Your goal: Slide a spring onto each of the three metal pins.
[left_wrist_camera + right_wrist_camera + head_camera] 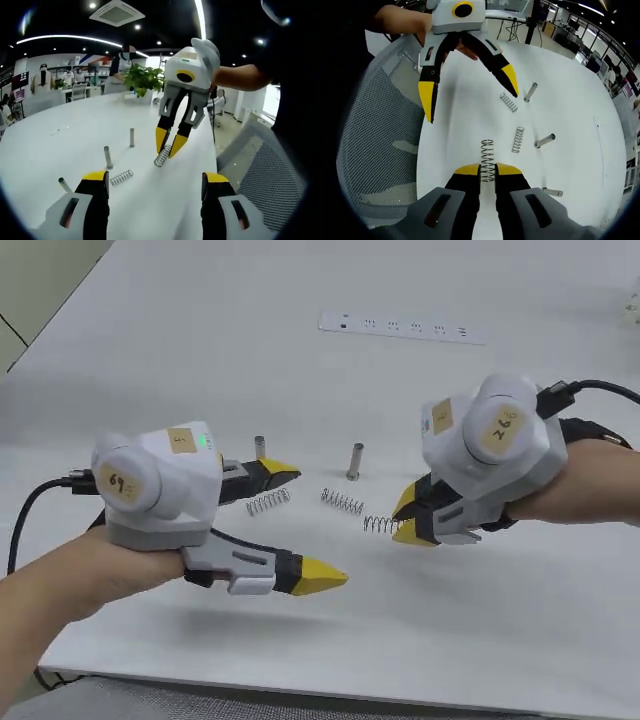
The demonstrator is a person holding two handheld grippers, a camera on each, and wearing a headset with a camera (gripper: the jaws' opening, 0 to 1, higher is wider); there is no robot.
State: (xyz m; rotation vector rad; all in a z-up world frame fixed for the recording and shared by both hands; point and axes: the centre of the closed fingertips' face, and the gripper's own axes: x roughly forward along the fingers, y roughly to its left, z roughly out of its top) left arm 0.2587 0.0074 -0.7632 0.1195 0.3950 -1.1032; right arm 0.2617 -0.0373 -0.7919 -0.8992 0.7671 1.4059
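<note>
Right gripper [488, 172]: jaws nearly closed, pinching one spring [487, 159] by its end. Left gripper [155, 178]: jaws wide apart, holding nothing. We count three springs in all; second spring [518, 139] and third spring [508, 102] lie loose on the table [300, 300]. Three pins [531, 92] [545, 140] [552, 192] stand upright beside them, bare.

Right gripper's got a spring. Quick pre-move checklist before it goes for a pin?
1. Held spring clamped in right gripper: ok.
2. Left gripper open and empty: ok.
3. Held spring lined up with a pin: not ok; middle pin sits off to one side.
4. Middle pin bare: ok.
5. Held spring clear of the table: cannot tell.
</note>
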